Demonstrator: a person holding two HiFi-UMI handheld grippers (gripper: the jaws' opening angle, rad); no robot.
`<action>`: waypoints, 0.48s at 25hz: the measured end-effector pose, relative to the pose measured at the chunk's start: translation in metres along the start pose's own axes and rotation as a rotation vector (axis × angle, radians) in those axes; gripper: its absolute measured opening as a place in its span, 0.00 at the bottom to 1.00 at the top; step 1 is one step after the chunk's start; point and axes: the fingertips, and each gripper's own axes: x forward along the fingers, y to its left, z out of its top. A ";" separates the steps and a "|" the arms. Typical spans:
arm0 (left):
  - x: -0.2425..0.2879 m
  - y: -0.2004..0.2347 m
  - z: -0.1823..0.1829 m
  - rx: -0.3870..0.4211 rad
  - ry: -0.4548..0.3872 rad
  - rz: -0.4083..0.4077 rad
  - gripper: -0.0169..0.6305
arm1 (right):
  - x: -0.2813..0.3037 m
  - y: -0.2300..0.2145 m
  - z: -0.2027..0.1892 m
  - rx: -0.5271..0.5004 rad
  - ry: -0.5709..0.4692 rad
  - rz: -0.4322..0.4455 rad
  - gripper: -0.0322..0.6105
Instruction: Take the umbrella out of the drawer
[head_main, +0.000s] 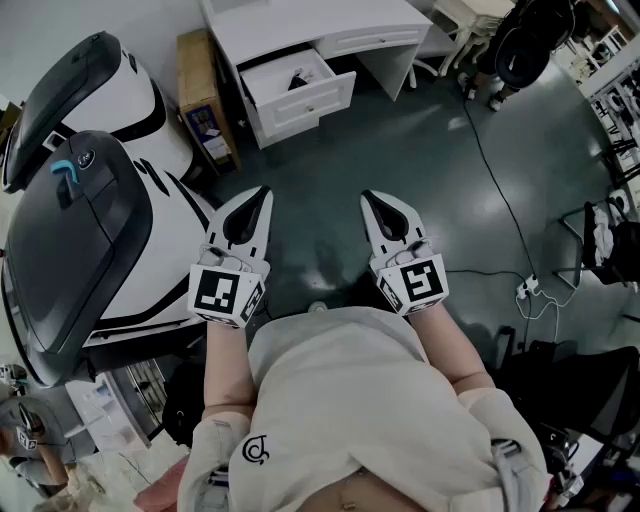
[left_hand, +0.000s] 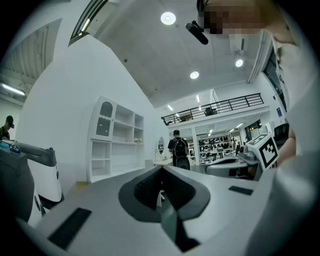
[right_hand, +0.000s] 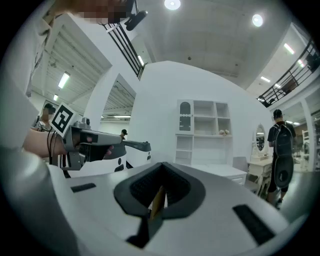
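A white desk (head_main: 330, 20) stands at the far side of the room with one drawer (head_main: 318, 100) pulled out. A small dark object (head_main: 300, 77), apparently the umbrella, lies inside it. Both grippers are held level in front of the person's body, far short of the drawer. My left gripper (head_main: 264, 191) is shut with nothing between its jaws, which also meet in the left gripper view (left_hand: 161, 168). My right gripper (head_main: 367, 197) is shut and empty too, with its tips together in the right gripper view (right_hand: 161, 164).
Two large white-and-black machines (head_main: 90, 230) crowd the left side. A cardboard box (head_main: 200, 90) stands beside the desk. A cable and power strip (head_main: 527, 288) lie on the dark floor at right. Chairs (head_main: 530, 45) stand at the far right. A person (left_hand: 178, 148) stands far off.
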 end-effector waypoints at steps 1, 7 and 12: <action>0.000 0.002 -0.001 0.003 0.002 0.001 0.04 | 0.001 0.001 0.000 0.001 0.001 0.001 0.06; 0.002 0.004 -0.002 0.001 0.006 0.005 0.04 | 0.004 0.005 -0.002 0.015 0.004 0.011 0.06; 0.005 0.005 -0.010 -0.007 0.030 0.007 0.04 | 0.008 0.003 -0.012 0.050 0.024 0.019 0.06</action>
